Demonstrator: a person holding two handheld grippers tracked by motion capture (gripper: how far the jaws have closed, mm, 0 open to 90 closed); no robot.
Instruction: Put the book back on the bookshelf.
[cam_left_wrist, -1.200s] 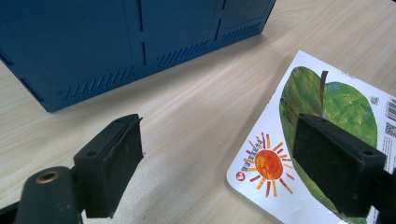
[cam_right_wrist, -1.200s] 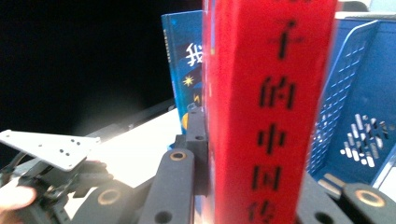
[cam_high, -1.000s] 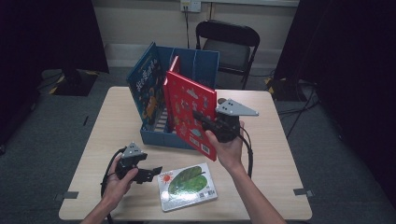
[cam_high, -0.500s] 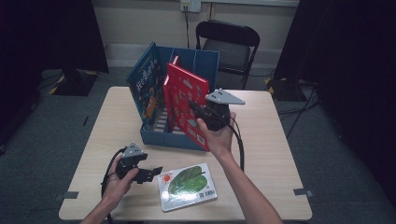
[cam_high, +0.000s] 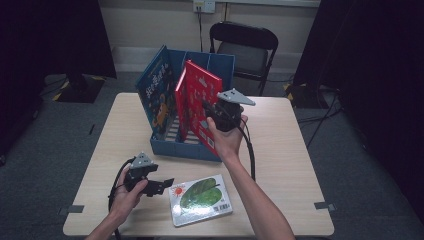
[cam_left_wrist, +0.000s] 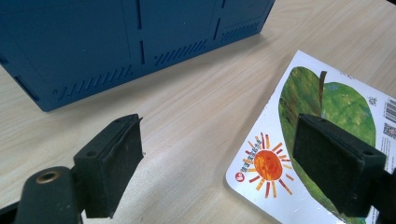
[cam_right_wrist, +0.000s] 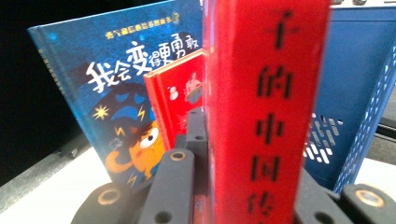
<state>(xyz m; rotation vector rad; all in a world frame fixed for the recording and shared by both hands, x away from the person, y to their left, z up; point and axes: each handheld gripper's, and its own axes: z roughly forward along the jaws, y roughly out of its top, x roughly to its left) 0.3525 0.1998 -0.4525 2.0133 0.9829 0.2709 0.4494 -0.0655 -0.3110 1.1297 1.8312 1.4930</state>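
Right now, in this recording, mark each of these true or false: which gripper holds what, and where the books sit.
1. The right gripper is shut on the red book. True.
2. The left gripper is clamped on the leaf-cover book. False: its fingers stand open over the table, one above the book's cover, nothing pressed between them.
3. The leaf-cover book stands upright in the blue crate. False: it lies flat on the table, in front of the crate.
4. A blue book leans in the crate's left side. True.
5. A black folding chair stands beyond the table's far edge. True.
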